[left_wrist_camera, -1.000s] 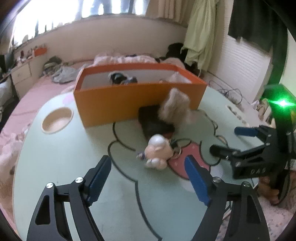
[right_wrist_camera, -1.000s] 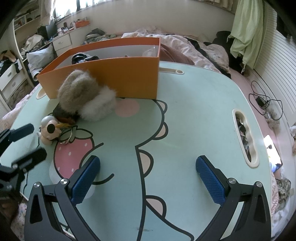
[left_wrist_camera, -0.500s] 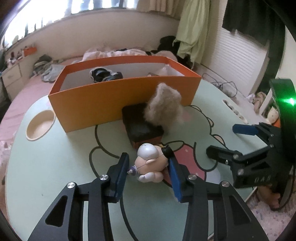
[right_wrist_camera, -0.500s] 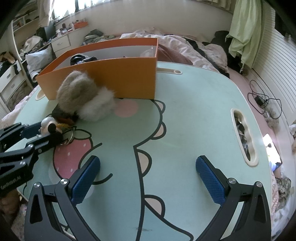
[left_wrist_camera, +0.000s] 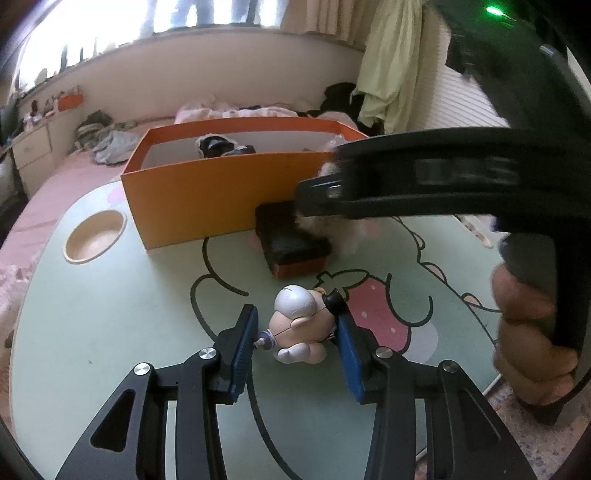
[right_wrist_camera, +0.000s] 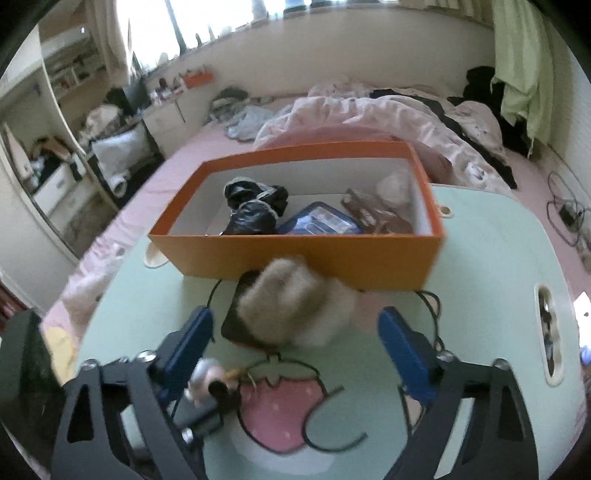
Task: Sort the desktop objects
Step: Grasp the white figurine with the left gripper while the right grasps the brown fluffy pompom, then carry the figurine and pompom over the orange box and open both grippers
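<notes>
Since a second ago the left gripper [left_wrist_camera: 295, 338] has closed in on the little pig figurine [left_wrist_camera: 300, 325], now sitting snug between its blue pads on the table [left_wrist_camera: 110, 314], with the dark box [left_wrist_camera: 291, 243] and orange box [left_wrist_camera: 207, 199] further ahead of it. Over in the right wrist view, the right gripper [right_wrist_camera: 295, 339] has swung in over the fluffy pompom [right_wrist_camera: 291, 306], which lies ahead between its fingers. Its jaws have just been closing but aren't touching the fluff yet, so it's holding nothing.

Bright window [right_wrist_camera: 192, 18] along the far wall — daylight washes out the panes. Unmade bed [right_wrist_camera: 369, 110] with pink bedding below it. White drawer unit [right_wrist_camera: 55, 184] at left; pale green cloth [right_wrist_camera: 524, 66] hangs at right — cables [right_wrist_camera: 565, 214] on the floor.
</notes>
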